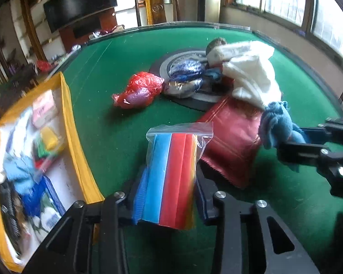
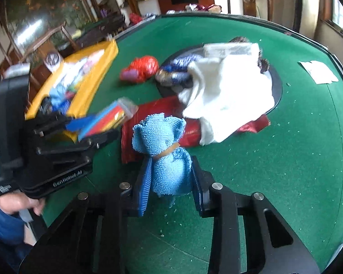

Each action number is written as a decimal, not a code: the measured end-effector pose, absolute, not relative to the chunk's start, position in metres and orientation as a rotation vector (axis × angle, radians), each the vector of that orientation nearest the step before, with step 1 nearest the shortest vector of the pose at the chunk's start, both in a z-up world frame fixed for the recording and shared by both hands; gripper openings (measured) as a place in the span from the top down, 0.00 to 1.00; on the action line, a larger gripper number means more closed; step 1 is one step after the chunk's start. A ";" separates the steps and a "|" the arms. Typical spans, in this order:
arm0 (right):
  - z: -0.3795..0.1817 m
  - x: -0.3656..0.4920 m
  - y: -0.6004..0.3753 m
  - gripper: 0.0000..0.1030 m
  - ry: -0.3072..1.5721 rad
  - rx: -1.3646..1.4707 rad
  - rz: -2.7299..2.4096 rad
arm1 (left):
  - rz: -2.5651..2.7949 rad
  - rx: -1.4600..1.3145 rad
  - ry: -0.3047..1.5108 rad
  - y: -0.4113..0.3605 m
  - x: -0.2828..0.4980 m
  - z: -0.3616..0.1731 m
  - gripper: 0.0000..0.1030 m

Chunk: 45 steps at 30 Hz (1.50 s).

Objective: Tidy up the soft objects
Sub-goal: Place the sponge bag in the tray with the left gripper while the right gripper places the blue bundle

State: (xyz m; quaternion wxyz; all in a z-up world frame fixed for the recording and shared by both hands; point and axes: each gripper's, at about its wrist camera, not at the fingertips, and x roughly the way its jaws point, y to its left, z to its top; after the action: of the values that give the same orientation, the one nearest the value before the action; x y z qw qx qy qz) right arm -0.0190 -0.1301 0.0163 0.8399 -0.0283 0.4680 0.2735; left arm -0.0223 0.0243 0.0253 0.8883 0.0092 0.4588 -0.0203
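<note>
My left gripper [image 1: 169, 182] is shut on a clear zip bag of coloured sponges [image 1: 171, 171], blue, red and yellow, held above the green table [image 1: 103, 91]. The same bag of sponges [image 2: 105, 118] shows in the right wrist view, gripped by the left gripper [image 2: 98, 125]. My right gripper [image 2: 171, 178] is shut on a rolled blue towel [image 2: 167, 155] tied with a band. That blue towel [image 1: 276, 123] appears at the right of the left wrist view. A pile holds a white cloth [image 2: 228, 96], a dark red fabric [image 1: 231, 141] and bagged blue items [image 1: 189, 70].
A yellow-rimmed bin [image 1: 73, 137] with several soft items stands at the left. A red plastic bag [image 1: 139, 91] lies beside a round black turntable [image 1: 169, 61]. White paper [image 2: 317, 70] lies at the far right. A hand [image 2: 18, 203] holds the left gripper's grip.
</note>
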 end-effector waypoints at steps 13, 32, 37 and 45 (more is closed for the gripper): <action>0.032 -0.024 -0.135 0.70 0.918 0.096 0.626 | -0.093 -0.220 0.848 0.037 -0.060 0.048 0.64; 0.030 -0.031 -0.126 0.70 0.897 0.119 0.677 | -0.034 -0.310 0.688 0.072 -0.119 0.092 0.64; 0.029 -0.034 -0.118 0.70 0.877 0.087 0.678 | -0.013 -0.355 0.643 0.098 -0.142 0.100 0.64; 0.027 -0.035 -0.114 0.69 0.888 0.183 0.692 | 0.031 -0.421 0.595 0.143 -0.164 0.100 0.64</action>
State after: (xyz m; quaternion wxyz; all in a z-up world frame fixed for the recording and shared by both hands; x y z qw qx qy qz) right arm -0.0348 -0.1136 0.0273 0.8417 0.0867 0.4203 0.3277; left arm -0.1642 0.1426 0.1004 0.9343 -0.2058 0.2908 0.0151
